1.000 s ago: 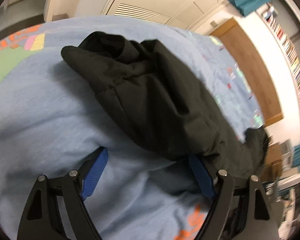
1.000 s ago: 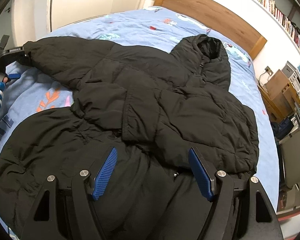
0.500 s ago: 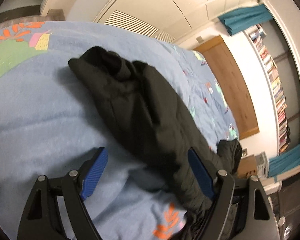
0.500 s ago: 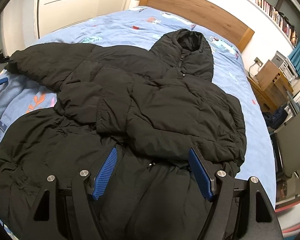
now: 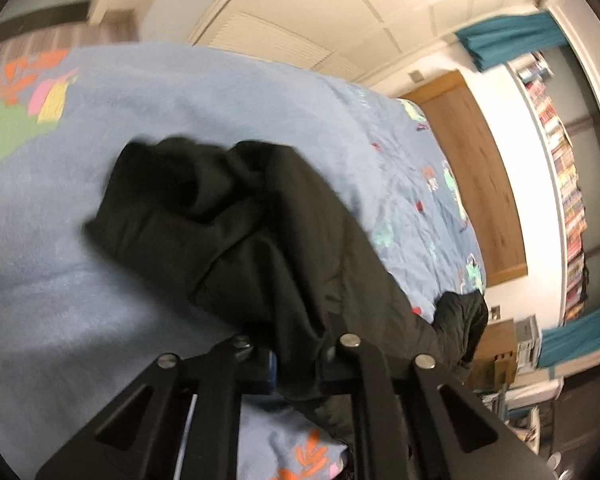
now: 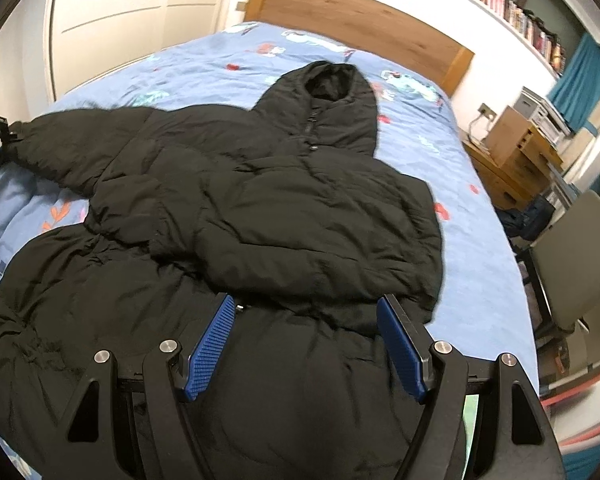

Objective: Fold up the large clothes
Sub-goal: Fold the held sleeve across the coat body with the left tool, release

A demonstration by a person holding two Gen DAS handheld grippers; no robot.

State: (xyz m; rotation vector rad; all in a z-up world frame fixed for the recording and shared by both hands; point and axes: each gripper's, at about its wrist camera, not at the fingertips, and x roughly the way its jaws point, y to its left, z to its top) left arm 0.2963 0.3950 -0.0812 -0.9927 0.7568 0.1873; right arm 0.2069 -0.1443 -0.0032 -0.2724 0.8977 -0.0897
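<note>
Leftmost, left gripper point(image 5: 296, 354) clamped tight on black puffer jacket sleeve point(image 5: 236, 216), cuff bunched ahead over blue bedspread point(image 5: 60, 280). Rightward, right gripper point(image 6: 306, 344) wide open, gripping nothing, poised above jacket body point(image 6: 284, 216) spread ahead.

The left tool point(image 5: 296, 360) points downward, its jaws clamped tight on a sleeve point(image 5: 260, 224) of the jacket point(image 6: 260, 216). The right tool point(image 6: 306, 344) hovers tilted down above the jacket's lower body, its blue pads point(image 6: 212, 344) spread apart, gripping nothing.
</note>
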